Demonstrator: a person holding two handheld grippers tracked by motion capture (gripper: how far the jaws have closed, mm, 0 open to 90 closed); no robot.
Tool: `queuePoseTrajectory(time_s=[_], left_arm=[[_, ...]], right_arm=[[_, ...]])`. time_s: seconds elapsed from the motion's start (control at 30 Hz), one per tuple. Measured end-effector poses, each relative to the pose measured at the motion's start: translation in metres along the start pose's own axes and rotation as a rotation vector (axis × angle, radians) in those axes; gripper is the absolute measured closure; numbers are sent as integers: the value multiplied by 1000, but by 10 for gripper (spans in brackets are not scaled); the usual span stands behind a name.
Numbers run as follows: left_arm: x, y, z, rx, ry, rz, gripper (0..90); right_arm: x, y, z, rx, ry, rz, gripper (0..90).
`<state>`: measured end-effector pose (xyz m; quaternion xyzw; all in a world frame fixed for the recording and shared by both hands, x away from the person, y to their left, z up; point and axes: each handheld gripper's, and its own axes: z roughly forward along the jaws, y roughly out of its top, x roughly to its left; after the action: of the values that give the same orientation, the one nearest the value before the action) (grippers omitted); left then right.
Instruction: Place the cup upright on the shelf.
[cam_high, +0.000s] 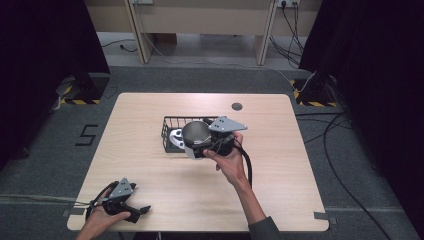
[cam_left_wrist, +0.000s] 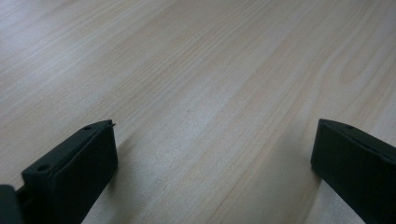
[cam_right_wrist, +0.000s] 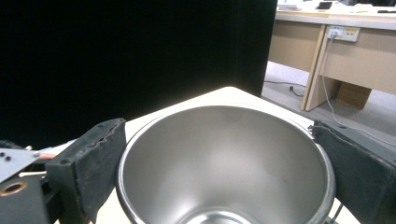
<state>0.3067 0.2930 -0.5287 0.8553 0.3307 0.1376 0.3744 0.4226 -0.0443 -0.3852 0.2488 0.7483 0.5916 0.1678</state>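
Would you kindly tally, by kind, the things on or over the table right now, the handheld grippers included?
Black wire basket: 1
Steel bowl, held by the right gripper: 1
Pale round item lying in the basket, kind unclear: 1
Handheld grippers, counting the left gripper as well: 2
Total: 5

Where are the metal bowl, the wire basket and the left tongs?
metal bowl (cam_right_wrist: 224, 163): right gripper view, inner wall.
wire basket (cam_high: 165, 131): high view, left wall.
left tongs (cam_high: 142, 210): high view, between the tips.
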Motion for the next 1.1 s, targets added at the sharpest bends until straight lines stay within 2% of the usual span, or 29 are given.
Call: queuePoseTrajectory(time_s=[0.3, 0.43, 0.67, 0.87, 1.1], left_arm=[[0, 0, 0, 1, -1, -1, 0], [0, 0, 0, 3, 0, -1, 0], [0, 0, 0, 2, 0, -1, 0], [0, 0, 0, 3, 0, -1, 0], [0, 0, 0, 3, -1, -1, 0]], right_arm=[[-14, 14, 6, -8, -15, 13, 61], [-19, 20, 11, 0, -23, -2, 61], [-37, 28, 19, 2, -30, 5, 61], [-51, 29, 26, 11, -39, 13, 60], [-61, 27, 35, 18, -39, 24, 61]])
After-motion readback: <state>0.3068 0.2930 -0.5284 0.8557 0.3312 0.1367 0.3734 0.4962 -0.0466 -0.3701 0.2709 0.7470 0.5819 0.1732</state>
